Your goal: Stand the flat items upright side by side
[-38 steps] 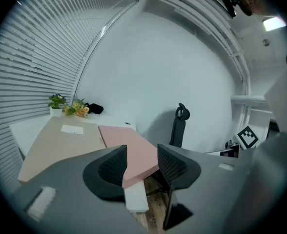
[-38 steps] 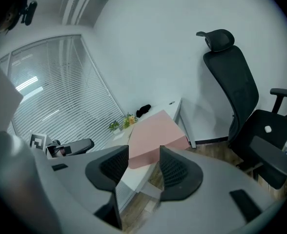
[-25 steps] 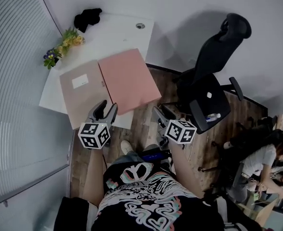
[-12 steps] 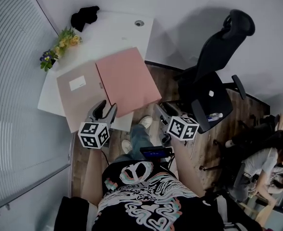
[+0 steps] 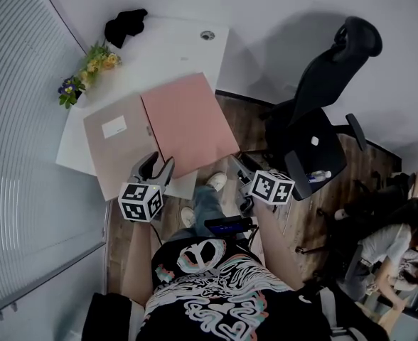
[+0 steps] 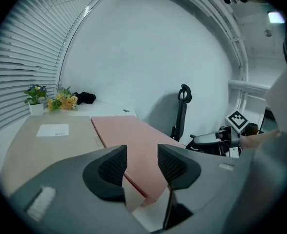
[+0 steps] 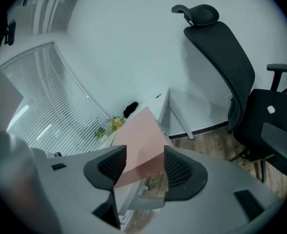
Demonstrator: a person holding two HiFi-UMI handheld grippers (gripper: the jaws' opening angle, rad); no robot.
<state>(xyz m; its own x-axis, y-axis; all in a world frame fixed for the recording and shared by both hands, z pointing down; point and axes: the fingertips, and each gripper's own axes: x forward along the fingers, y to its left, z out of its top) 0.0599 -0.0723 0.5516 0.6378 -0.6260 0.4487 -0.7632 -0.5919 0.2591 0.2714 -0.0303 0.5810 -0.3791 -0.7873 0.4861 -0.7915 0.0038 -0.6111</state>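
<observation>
Two flat folders lie side by side on the white table (image 5: 166, 48). One is a beige folder (image 5: 116, 148) with a white label, the other a pink folder (image 5: 188, 123) whose near right corner juts past the table edge. My left gripper (image 5: 156, 168) hovers at the table's near edge, by the seam between the folders, open and empty. In the left gripper view the beige folder (image 6: 46, 140) and pink folder (image 6: 133, 135) lie beyond the left gripper (image 6: 139, 162). My right gripper (image 5: 239, 169) is open off the table's right side. In its own view the right gripper (image 7: 144, 165) points at the pink folder (image 7: 141, 140).
A flower pot (image 5: 88, 66) and a black object (image 5: 124, 25) sit at the table's far left. A black office chair (image 5: 323, 119) stands right of the table. Window blinds (image 5: 17, 119) run along the left. A seated person (image 5: 387, 251) is at the lower right.
The person holding the grippers has stepped a foot forward to the table's edge. Both grippers have edged slightly toward the folders, jaws still apart.
</observation>
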